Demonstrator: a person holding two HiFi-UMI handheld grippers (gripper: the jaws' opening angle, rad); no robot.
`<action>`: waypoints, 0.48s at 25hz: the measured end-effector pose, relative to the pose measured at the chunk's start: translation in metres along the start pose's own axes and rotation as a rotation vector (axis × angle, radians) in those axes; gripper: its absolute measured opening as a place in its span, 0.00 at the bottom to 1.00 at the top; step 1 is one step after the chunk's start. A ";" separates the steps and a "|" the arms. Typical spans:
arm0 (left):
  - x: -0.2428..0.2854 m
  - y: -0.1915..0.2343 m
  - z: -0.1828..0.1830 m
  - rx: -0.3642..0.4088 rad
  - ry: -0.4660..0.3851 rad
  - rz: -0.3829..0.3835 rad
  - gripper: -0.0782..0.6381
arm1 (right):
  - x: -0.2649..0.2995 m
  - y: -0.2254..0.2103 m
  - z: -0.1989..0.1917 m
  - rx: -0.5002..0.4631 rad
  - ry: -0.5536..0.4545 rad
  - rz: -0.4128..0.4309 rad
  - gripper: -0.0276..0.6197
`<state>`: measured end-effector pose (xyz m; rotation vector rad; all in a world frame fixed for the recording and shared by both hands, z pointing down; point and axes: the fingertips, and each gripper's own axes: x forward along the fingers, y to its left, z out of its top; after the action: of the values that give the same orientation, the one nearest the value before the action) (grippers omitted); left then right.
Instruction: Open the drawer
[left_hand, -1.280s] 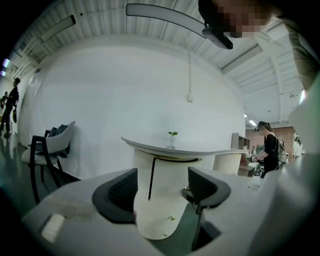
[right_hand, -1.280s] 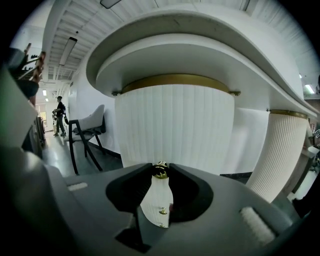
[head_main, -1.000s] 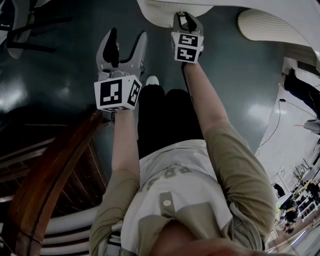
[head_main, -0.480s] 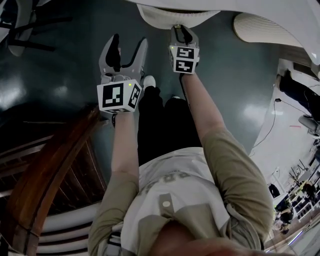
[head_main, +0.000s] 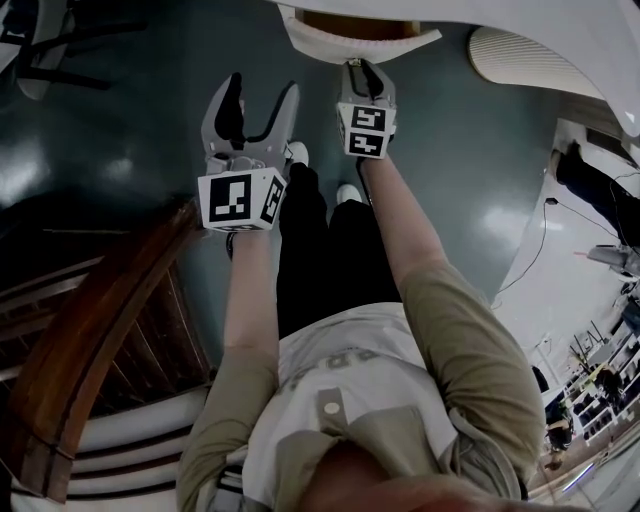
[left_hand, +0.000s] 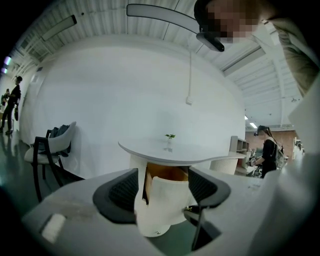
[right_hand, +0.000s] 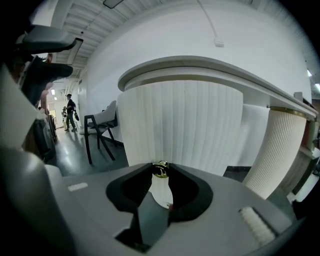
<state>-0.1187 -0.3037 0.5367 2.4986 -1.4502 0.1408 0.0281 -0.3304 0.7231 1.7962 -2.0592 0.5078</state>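
Drawer (left_hand: 167, 202) under the table (head_main: 520, 15) edge, part-open, wood lining visible behind the ribbed white front. Right gripper (head_main: 362, 70) narrowed onto the brass knob (right_hand: 160, 169) at the front's middle. Left gripper (head_main: 258, 100) wide, empty, just beside.

To do well: pull straight back along the drawer's run, level, grip firm; small knob, likely to slip if angled.

Own legs and shoes apparently in the pull path. Wooden chair (head_main: 100, 330) by the left elbow; ribbed pedestal (right_hand: 280, 150) off right.

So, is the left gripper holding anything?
No, the left gripper has its jaws wide apart, touching nothing; the open drawer lies beyond them.
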 end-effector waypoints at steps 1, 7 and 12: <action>0.000 0.001 0.000 -0.001 0.000 0.004 0.55 | 0.000 0.000 -0.001 0.001 0.003 0.001 0.21; 0.000 0.000 0.003 0.000 -0.005 0.007 0.56 | -0.007 0.002 -0.010 -0.004 0.013 -0.001 0.21; 0.001 -0.002 0.007 0.006 -0.009 0.004 0.55 | -0.015 0.008 -0.009 -0.006 0.009 0.015 0.21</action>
<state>-0.1168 -0.3053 0.5301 2.5044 -1.4608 0.1344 0.0226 -0.3120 0.7233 1.7734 -2.0675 0.5129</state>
